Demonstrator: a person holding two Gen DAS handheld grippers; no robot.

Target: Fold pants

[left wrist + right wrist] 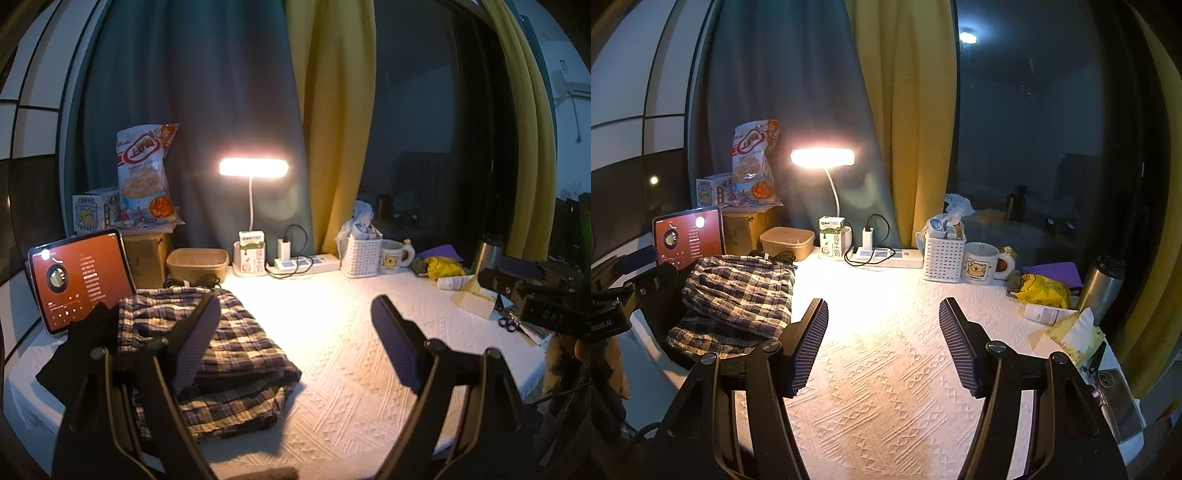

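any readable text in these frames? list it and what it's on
"Oishi": snack bag, top left corner; its large red logo characters are too stylised to read.
"纯牛奶": milk carton, vertical on its front.
"RoboAI": body of the left gripper, seen from the right wrist view.
"DAS": dark device at the right edge, faint.
Tablet screen lines, white box print, tube label: too small.

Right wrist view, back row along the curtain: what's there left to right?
Tablet → cardboard box → brown tub → milk carton → power strip → white basket → bear mug → yellow bag → steel tumbler.
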